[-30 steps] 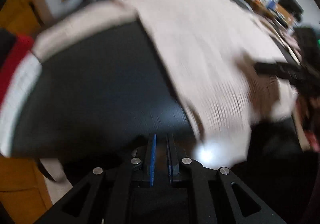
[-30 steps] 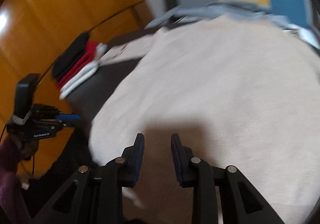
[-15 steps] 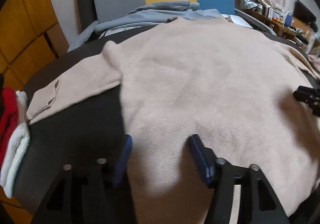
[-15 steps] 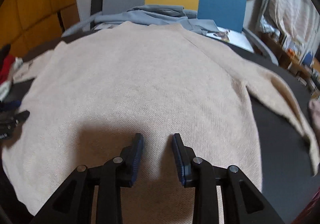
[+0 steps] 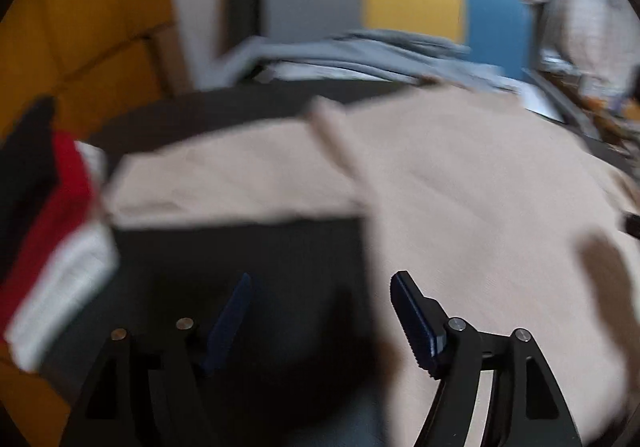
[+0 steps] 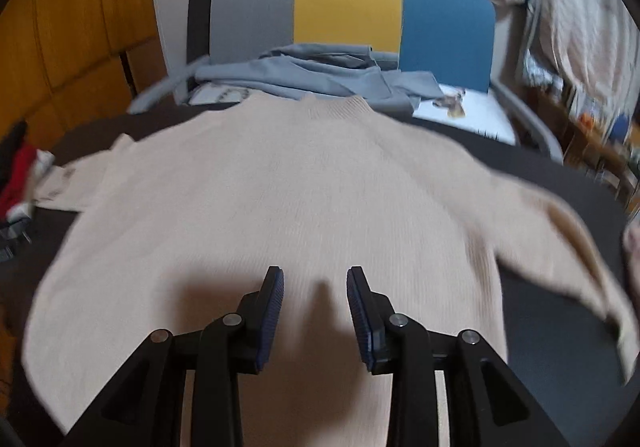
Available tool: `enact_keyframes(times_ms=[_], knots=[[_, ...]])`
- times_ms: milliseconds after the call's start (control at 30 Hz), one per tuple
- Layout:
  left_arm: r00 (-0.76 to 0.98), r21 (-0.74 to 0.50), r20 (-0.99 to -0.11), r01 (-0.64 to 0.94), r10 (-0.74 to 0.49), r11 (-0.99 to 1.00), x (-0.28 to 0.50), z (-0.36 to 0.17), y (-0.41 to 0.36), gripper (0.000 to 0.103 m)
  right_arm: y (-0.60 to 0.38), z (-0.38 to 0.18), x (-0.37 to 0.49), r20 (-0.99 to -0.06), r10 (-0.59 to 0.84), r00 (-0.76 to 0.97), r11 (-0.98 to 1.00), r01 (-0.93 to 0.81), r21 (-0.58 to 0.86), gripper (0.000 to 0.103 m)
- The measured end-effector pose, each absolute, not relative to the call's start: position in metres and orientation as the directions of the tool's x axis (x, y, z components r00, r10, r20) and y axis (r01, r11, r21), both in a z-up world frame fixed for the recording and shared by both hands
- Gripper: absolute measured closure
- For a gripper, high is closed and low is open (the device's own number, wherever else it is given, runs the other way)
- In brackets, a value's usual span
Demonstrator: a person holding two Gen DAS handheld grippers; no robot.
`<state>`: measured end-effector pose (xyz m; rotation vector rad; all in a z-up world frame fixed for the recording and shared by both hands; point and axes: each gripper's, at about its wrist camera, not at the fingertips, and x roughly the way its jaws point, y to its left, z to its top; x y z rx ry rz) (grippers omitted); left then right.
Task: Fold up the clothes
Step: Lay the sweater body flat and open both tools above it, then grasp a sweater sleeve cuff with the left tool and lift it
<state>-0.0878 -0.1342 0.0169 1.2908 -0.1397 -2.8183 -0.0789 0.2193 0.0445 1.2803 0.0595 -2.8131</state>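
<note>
With the beige knit sweater (image 6: 280,199) spread flat on the dark desk (image 5: 240,247), the opening, empty left tongs (image 5: 320,311) should take its left sleeve (image 5: 224,175) while the narrowly parted, empty right tongs (image 6: 315,287) hover over the hem.

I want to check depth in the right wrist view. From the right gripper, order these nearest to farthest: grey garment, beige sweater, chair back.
From the right gripper:
1. Beige sweater, spread directly under and ahead.
2. Grey garment, heaped beyond the sweater's collar.
3. Chair back, upright behind the garment.
</note>
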Motion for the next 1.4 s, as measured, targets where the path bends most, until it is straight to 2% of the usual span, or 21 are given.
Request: enact_keyframes(times_ms=[100,200,333,533,567,600,633,667,700,833,1167,1400], knots=[[-0.659,0.242,-0.710,0.103,-0.249,-0.965,-0.125,0.020,-0.162,0.016,0.200,0.037,-0.108,-0.762,-0.045,-0.646,-0.994,0.104,-0.029,0.070],[-0.637,0.308,-0.702,0.133,-0.320,-0.942,-0.159,0.016,-0.186,0.012,0.181,0.019,-0.124,-0.778,-0.043,-0.627,-0.989,0.137,-0.056,0.070],[-0.572,0.335,-0.737,0.153,-0.360,-0.930,-0.195,-0.001,-0.211,0.011,0.167,0.001,-0.128,-0.775,0.003,-0.632,-0.983,0.140,-0.118,0.067],[-0.533,0.304,-0.788,0.101,-0.309,-0.947,-0.211,-0.024,-0.228,0.011,0.165,-0.001,-0.126,-0.770,0.003,-0.638,-0.982,0.143,-0.122,0.065],[-0.535,0.300,-0.789,0.094,-0.302,-0.949,-0.211,-0.024,-0.229,0.016,0.164,-0.001,-0.126,-0.770,0.002,-0.639,-0.982,0.144,-0.123,0.064],[-0.538,0.295,-0.790,0.088,-0.295,-0.951,-0.210,-0.023,-0.230,0.036,0.163,-0.001,-0.125,-0.769,0.003,-0.639,-0.981,0.146,-0.126,0.063],[-0.535,0.290,-0.794,0.082,-0.288,-0.953,-0.210,-0.022,-0.231,0.052,0.162,-0.002,-0.125,-0.769,0.008,-0.639,-0.980,0.149,-0.135,0.061],[-0.519,0.282,-0.807,0.081,-0.282,-0.956,-0.212,-0.021,-0.233,0.083,0.161,-0.002,-0.125,-0.769,0.013,-0.639,-0.978,0.152,-0.144,0.059],[-0.499,0.268,-0.822,0.086,-0.275,-0.959,-0.216,-0.019,-0.236,0.091,0.158,-0.003,-0.125,-0.769,0.020,-0.639,-0.976,0.156,-0.155,0.058],[-0.517,0.241,-0.813,0.121,-0.269,-0.963,-0.217,0.009,-0.247,0.091,0.151,-0.004,-0.126,-0.764,0.055,-0.643,-0.965,0.161,-0.205,0.057],[-0.644,0.082,-0.735,0.226,-0.212,-0.971,-0.209,0.110,-0.284,0.092,0.156,-0.003,-0.127,-0.771,0.024,-0.637,-0.971,0.168,-0.169,0.056],[-0.719,-0.075,-0.679,0.268,-0.148,-0.960,-0.197,0.176,-0.316,0.092,0.156,-0.003,-0.127,-0.771,0.019,-0.636,-0.972,0.168,-0.163,0.056]])
